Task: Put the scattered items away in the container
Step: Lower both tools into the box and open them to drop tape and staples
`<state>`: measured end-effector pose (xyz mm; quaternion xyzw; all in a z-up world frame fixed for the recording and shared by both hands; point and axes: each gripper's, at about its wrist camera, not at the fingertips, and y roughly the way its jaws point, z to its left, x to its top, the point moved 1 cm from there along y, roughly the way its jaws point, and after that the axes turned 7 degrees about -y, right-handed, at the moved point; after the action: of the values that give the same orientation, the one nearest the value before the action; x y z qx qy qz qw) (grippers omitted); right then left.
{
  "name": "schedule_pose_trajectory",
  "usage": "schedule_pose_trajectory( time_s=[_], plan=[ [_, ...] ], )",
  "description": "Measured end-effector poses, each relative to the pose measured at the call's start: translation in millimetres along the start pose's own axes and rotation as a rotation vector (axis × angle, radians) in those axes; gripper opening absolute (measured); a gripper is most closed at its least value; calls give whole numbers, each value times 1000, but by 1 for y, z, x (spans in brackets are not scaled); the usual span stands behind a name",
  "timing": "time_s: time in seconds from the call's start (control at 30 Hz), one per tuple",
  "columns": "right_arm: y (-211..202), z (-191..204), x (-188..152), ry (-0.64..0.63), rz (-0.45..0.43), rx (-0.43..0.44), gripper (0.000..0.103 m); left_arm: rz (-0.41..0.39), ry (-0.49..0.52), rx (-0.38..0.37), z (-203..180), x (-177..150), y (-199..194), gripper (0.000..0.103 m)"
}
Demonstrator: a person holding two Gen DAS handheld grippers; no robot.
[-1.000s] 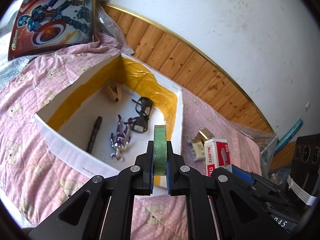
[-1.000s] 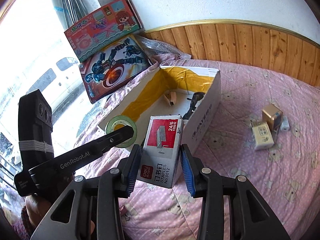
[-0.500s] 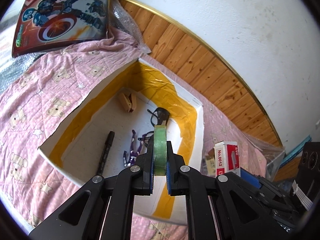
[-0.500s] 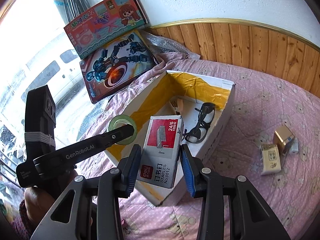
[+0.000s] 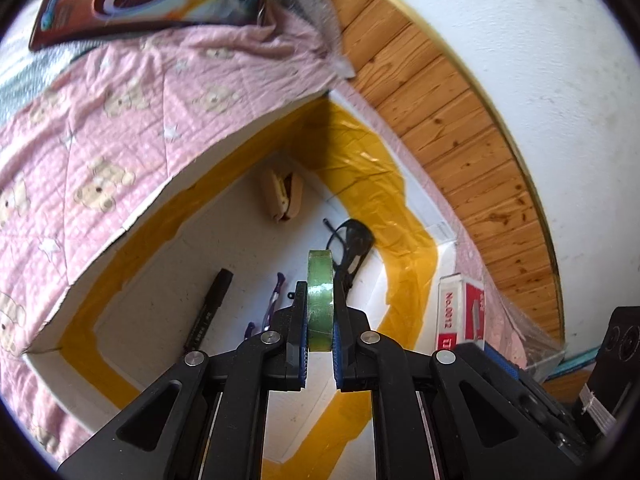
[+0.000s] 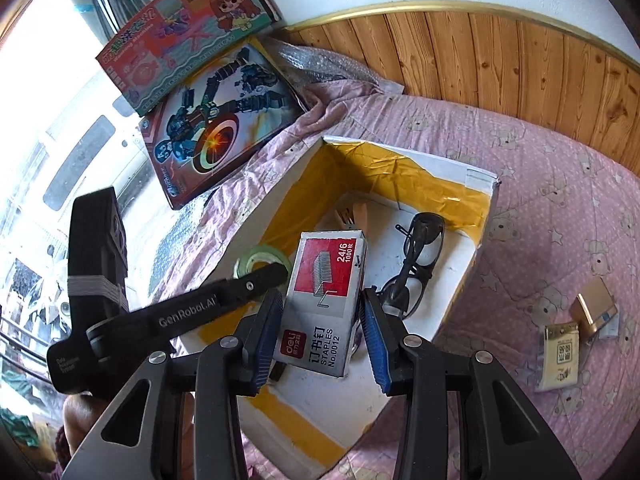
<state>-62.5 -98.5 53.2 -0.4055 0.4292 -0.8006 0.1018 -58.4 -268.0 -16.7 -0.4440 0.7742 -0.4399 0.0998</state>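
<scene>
The left claw (image 5: 319, 320) is clamped on a green tape roll (image 5: 320, 288), held on edge above the near part of the box (image 5: 120, 236). The right claw (image 6: 322, 320) grips a staples box (image 6: 326, 296) by its two sides; this is a red and grey carton with a picture of staples and the print "24/6", and it hangs over the near right part of the box (image 6: 460, 292), tilted a little. The box is white card, open at the top, its inner walls lined with yellow tape, and it lies on a pink quilt (image 6: 540, 184) printed with bears. Inside it, from near to far: a black pen (image 5: 210, 308) on the left, a small purple figure (image 5: 272, 304) half hidden behind the left claw, black glasses (image 6: 418, 264) toward the right wall, and a tan clip (image 5: 282, 196) near the far corner. On the quilt, well to the right of the box, lie a few small packets (image 6: 558, 356). Beyond the box, at the far left, two toy cartons (image 6: 216, 120) lean by the window, with a wood-panelled wall (image 6: 500, 52) behind.
</scene>
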Motion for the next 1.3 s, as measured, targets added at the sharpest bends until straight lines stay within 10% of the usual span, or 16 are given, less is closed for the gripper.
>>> schedule_pose_trajectory(
  time_s=[1.07, 1.2, 1.3],
  plan=[
    [146, -28, 74, 5, 302, -136, 44, 110, 147, 345, -12, 31, 78, 11],
    [149, -30, 73, 25, 301, -134, 45, 130, 100, 361, -3, 33, 81, 46],
    [146, -32, 71, 32, 297, -133, 46, 145, 67, 348, 5, 36, 77, 46]
  ],
)
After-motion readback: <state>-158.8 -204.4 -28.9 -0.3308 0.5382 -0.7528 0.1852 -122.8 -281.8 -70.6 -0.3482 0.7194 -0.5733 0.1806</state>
